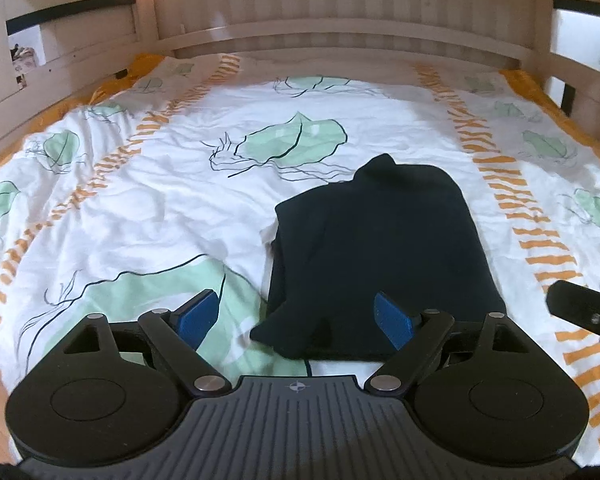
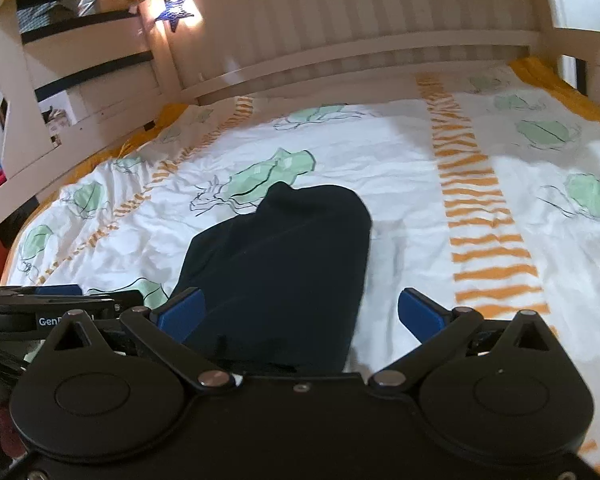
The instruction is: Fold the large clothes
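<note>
A dark navy garment (image 1: 384, 248) lies folded into a long rectangle on the bed, its narrow end pointing to the headboard. It also shows in the right wrist view (image 2: 284, 264). My left gripper (image 1: 296, 316) is open and empty, just above the garment's near left corner. My right gripper (image 2: 300, 316) is open and empty, over the garment's near right edge. The right gripper's tip shows at the right edge of the left wrist view (image 1: 588, 308). The left gripper's body shows at the left of the right wrist view (image 2: 56, 308).
The bed has a white duvet (image 1: 148, 208) with green leaf prints and orange striped bands. A pale wooden headboard (image 1: 340, 28) and side rails (image 2: 80, 80) enclose it. A lit star lamp (image 2: 174, 10) hangs at the back left.
</note>
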`<state>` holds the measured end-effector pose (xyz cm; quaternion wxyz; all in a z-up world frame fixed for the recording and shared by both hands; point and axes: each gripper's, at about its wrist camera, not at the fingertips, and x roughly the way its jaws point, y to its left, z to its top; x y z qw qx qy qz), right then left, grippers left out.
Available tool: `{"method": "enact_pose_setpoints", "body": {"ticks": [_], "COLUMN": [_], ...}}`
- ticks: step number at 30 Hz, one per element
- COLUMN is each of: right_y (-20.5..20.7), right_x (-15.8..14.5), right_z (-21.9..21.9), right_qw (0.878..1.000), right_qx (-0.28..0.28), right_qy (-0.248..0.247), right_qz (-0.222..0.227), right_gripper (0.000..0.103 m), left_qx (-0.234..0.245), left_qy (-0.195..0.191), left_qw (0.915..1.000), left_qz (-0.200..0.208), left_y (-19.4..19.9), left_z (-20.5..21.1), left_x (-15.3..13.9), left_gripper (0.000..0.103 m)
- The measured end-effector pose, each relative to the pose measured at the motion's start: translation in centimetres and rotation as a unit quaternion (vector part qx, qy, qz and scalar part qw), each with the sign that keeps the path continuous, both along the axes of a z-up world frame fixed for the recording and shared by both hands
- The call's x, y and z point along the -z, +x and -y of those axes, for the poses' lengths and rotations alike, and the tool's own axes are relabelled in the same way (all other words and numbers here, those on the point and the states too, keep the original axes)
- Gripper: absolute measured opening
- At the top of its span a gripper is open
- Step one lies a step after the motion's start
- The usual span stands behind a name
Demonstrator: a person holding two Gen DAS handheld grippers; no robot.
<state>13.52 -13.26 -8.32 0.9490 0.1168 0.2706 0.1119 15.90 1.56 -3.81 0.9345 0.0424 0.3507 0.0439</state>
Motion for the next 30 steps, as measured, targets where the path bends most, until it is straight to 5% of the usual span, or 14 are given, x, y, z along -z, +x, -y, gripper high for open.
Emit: {"method": "enact_pose_setpoints", "body": {"ticks": [13, 30], "right_y": [-2.6, -3.4], "right_x": [-0.2, 0.9], "right_z": [1.2, 0.7], "right_qw": [0.996, 0.993], "right_qx": [0.054, 0.029], "right_qy": [-0.003, 0.004], "right_qz": [-0.071, -0.116], "right_gripper": [0.102, 0.102], "left_qx": [0.013, 0.009], "left_qy": [-0.024, -0.015], "left_qw": [0.9987, 0.9974], "left_qz": [-0.044, -0.070], "left_y": [-1.9, -3.3], "left_z": [0.9, 1.1], "left_x": [0.5, 1.1], "left_gripper": [0.085, 0.085]}}
